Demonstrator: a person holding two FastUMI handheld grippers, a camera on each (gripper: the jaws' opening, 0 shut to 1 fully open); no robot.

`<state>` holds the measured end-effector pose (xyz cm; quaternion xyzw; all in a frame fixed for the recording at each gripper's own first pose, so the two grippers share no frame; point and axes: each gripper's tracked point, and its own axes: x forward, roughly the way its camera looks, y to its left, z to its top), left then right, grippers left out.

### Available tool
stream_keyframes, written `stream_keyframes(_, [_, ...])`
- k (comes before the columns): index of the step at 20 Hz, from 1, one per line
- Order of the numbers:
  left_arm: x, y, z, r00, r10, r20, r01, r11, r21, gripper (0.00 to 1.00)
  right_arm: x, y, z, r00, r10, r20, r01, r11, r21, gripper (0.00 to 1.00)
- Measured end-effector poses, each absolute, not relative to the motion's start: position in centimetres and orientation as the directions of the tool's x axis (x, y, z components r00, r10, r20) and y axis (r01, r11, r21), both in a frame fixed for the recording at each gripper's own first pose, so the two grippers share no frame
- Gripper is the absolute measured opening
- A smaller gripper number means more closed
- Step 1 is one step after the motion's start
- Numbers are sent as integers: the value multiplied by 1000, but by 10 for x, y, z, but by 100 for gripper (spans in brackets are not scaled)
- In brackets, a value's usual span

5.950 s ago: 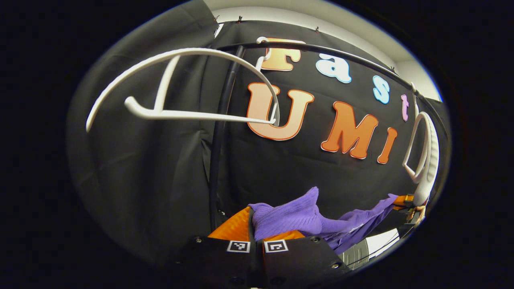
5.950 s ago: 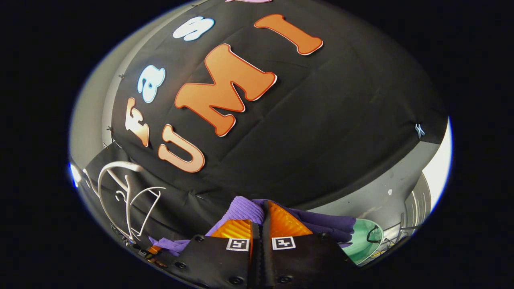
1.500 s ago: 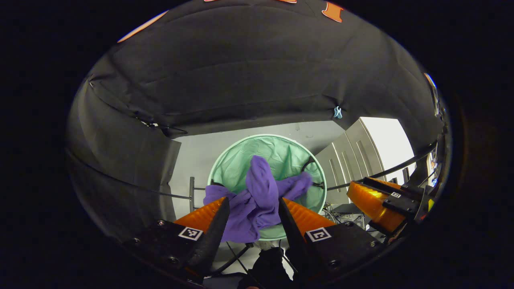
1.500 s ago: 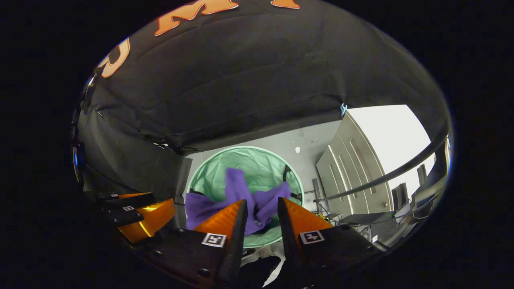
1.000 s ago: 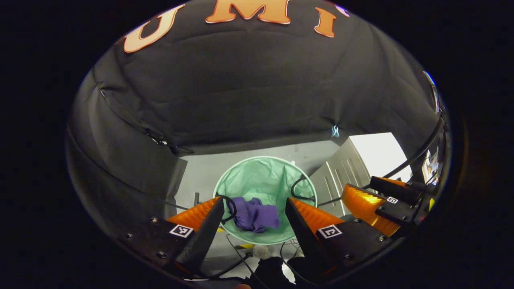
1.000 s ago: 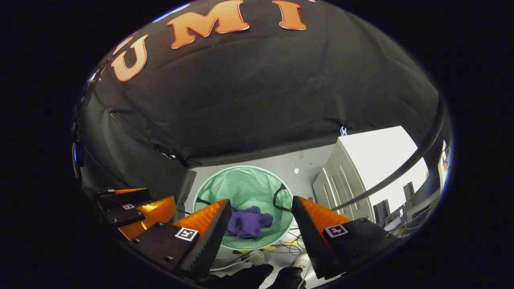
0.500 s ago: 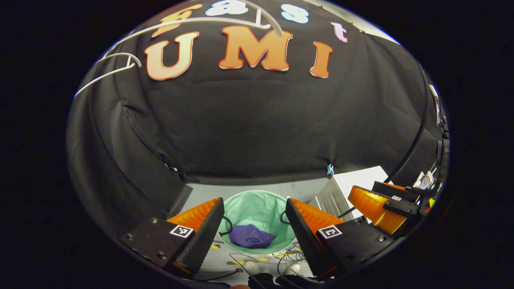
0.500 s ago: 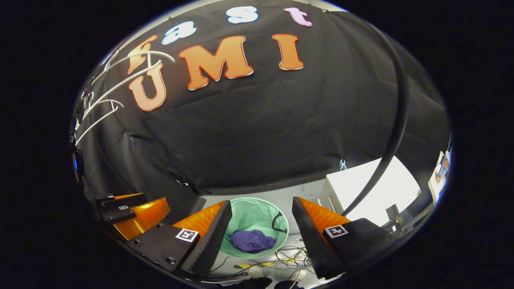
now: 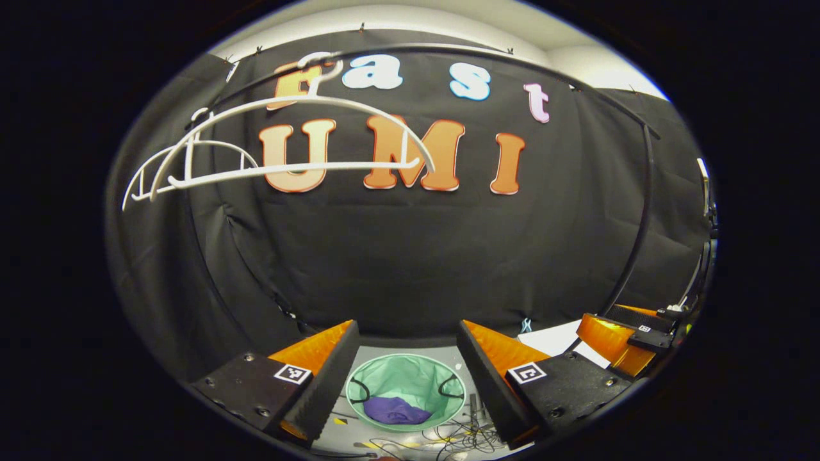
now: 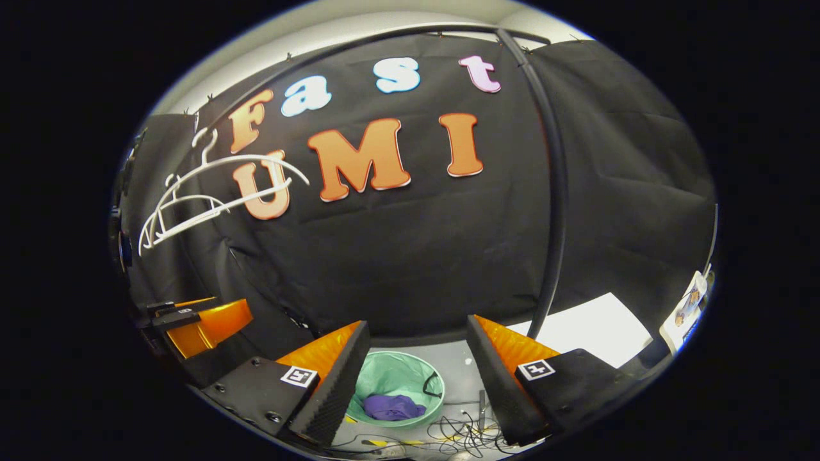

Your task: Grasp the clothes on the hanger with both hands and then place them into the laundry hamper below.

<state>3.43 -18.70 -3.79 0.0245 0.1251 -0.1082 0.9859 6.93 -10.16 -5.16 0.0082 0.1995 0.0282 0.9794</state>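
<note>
- Black cloth wall hangs behind a curved black rail.
- Grey floor below, strewn with tangled cables.
- Pale ceiling above the cloth.

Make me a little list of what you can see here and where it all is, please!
purple clothes: crumpled inside the hamper
green hamper: on the floor below, round, open top
white hangers: bare, on the black rail
left tongs: open, holding nothing, above the hamper
right tongs: open, holding nothing, above the hamper
cables: tangled on the floor beside the hamper
</note>
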Motion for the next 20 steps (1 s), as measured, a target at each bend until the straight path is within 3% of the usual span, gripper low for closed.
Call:
stream_keyframes(7, [11, -183, 8, 979, -166, -115, 170, 985, 25, 96, 42, -113, 16, 958, 113, -263, -114, 993, 14, 98])
stream_keyframes(8, [5, -184, 16, 982, -160, -98, 162, 987, 18, 95, 39, -115, 23, 963, 111, -245, -113, 994, 7, 93])
stream_keyframes(9, [0, -183, 21, 984, -156, -88, 158, 987, 15, 94, 38, -119, 29, 968, 104, -230, -107, 994, 0, 98])
stream_keyframes(13, [0, -178, 36, 986, -153, -59, 154, 988, 12, 94, 33, -122, 52, 979, 98, -181, -100, 995, -1, 98])
stream_keyframes(14, [-1, -176, 41, 986, -155, -55, 155, 988, 13, 94, 35, -121, 57, 981, 91, -169, -93, 996, 0, 89])
stream_keyframes(16, [4, -166, 48, 987, -154, -43, 155, 988, 24, 94, 37, -120, 70, 988, 76, -132, -77, 997, -2, 89])
stream_keyframes(17, [6, -160, 51, 988, -150, -37, 151, 988, 31, 94, 38, -118, 75, 991, 70, -118, -71, 997, -2, 100])
stream_keyframes(18, [9, -155, 55, 989, -147, -29, 148, 988, 33, 94, 40, -115, 76, 992, 68, -110, -68, 998, -5, 89])
stream_keyframes(20, [12, -149, 59, 988, -152, -15, 153, 988, 21, 96, 41, -111, 79, 994, 62, -93, -62, 998, -5, 89])
